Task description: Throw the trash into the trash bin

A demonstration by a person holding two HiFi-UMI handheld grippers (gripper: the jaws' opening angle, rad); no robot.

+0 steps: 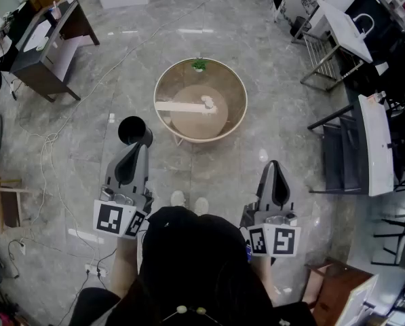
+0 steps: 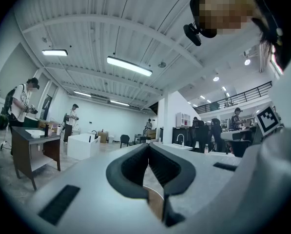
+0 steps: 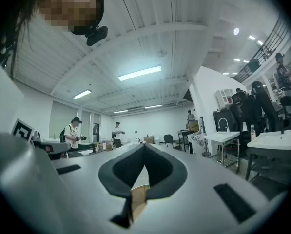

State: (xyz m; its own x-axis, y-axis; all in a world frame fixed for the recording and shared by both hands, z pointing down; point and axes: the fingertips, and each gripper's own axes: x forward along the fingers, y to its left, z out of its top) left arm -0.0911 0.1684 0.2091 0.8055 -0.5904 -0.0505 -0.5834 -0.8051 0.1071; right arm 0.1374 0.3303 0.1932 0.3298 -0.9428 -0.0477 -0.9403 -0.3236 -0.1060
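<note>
A round wooden table (image 1: 237,104) stands ahead of me in the head view. On it lie a white strip (image 1: 176,106), a crumpled white scrap (image 1: 207,102) and a small green item (image 1: 199,64) at the far rim. A black trash bin (image 1: 135,130) stands on the floor, left of the table. My left gripper (image 1: 140,149) is held level just before the bin, jaws shut and empty (image 2: 148,147). My right gripper (image 1: 273,166) is level to the right of the table, also shut on nothing (image 3: 144,146).
A dark desk (image 1: 49,46) stands at the upper left, with cables (image 1: 49,141) trailing over the grey floor. White tables and black frames (image 1: 375,145) line the right side. A wooden stool (image 1: 334,287) sits at the lower right. Several people stand far off (image 2: 23,101).
</note>
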